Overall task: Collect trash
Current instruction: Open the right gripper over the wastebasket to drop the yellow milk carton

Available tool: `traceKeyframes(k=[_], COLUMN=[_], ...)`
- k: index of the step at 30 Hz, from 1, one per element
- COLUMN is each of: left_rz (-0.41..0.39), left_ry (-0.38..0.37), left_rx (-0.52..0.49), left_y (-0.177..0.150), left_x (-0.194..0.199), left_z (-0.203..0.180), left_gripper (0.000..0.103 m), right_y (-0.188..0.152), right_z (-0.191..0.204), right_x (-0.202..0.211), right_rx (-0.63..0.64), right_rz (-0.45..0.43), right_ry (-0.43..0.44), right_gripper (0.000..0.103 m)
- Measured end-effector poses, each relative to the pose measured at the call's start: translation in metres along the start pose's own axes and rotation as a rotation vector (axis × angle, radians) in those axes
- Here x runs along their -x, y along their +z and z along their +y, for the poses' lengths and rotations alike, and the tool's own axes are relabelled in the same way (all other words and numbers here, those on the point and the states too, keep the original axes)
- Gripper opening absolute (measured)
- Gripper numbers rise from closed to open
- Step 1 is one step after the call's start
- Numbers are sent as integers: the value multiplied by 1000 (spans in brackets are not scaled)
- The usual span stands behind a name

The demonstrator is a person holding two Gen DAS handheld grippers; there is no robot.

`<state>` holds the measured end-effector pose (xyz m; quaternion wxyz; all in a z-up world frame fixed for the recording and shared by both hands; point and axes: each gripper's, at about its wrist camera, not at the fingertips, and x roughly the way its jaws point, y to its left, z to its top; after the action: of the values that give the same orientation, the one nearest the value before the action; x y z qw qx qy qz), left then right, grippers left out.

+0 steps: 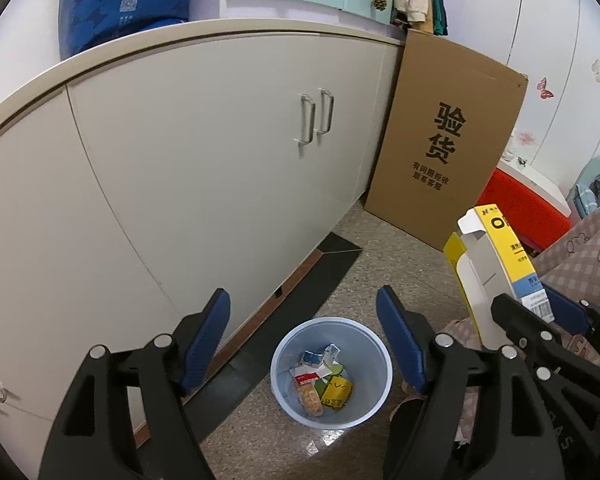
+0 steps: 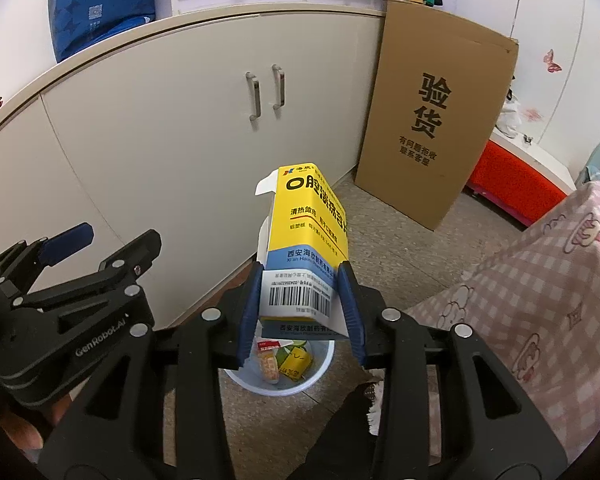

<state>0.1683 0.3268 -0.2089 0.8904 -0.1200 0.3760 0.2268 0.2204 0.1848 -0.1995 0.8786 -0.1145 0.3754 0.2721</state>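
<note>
Speckled stone floor runs along the foot of a long cream cabinet, and on it, just out from the cabinet's dark base strip, stands a pale blue waste bin already holding several small crumpled packets, among them a yellow one and a red-and-white one. Above the bin's rim the right gripper pinches a yellow and blue medicine box by its barcoded lower end; the blue pads sit against both sides of the box, which stands nearly upright with its top flap open. Beside it the left gripper has its jaws spread wide with nothing between them, the bin showing through the gap. Farther out, a tall flat cardboard box with black printed characters leans against the cabinet's end. Pink checked cloth covers something at the right, and a red item sits on the floor behind it. A blue bag rests on the cabinet top.
</note>
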Motion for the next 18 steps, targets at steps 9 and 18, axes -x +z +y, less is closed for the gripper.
traceKeyframes(k=[9,18], left_rz=[-7,-27], left_ry=[57,49], left_rx=[14,-12], left_y=[0,1], left_x=[-1,13], left_z=[8,-3], left_gripper=[80,80], right_y=[-2,-6], right_z=[-2,-15], right_x=[-11,10], right_rx=[-9,-36], right_rz=[-8,-21], right_ry=[-10,-21], right_gripper=[66,68])
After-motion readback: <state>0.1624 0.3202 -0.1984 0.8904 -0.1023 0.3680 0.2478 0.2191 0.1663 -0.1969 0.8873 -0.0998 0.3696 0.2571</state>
